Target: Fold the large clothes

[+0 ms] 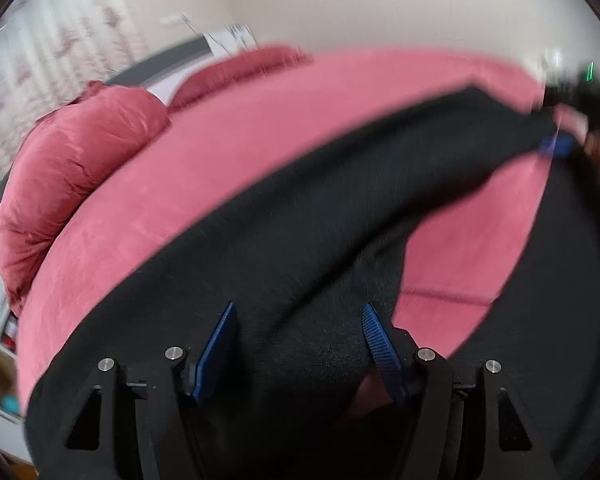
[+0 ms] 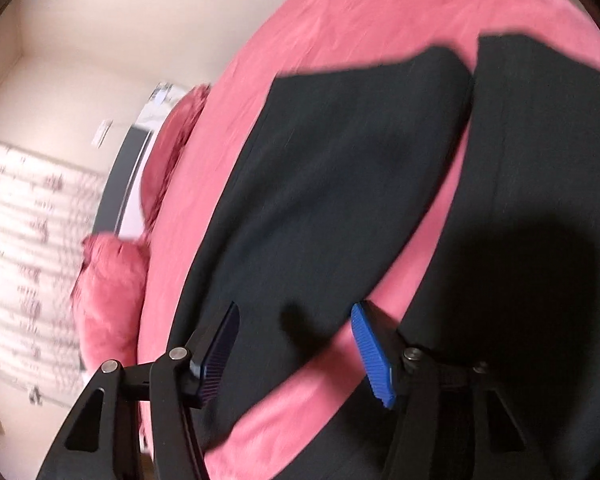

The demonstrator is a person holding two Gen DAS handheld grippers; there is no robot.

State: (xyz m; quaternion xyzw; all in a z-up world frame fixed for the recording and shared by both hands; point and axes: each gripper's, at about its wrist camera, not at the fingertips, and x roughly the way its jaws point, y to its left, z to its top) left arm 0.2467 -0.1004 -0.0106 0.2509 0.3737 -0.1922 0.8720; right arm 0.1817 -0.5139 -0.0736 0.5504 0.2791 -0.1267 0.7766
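A large black garment [image 1: 300, 216] lies spread on a pink bed cover [image 1: 236, 128]. In the right wrist view it shows as two long black panels [image 2: 332, 168] with a strip of pink between them. My left gripper [image 1: 298, 306] hovers over the black cloth with its blue pads apart and nothing pinched. My right gripper [image 2: 296, 305] is also open, above the edge of one panel and the pink strip. In the left wrist view the right gripper [image 1: 556, 146] appears blurred at the far right, at the end of a black panel, held by a hand.
Two pink pillows [image 1: 80, 152] [image 2: 112, 280] lie at the head of the bed, against a dark headboard [image 1: 160, 64]. A patterned curtain [image 2: 28, 220] and plain cream walls stand behind. The bed's edge drops off at lower left [image 1: 24, 360].
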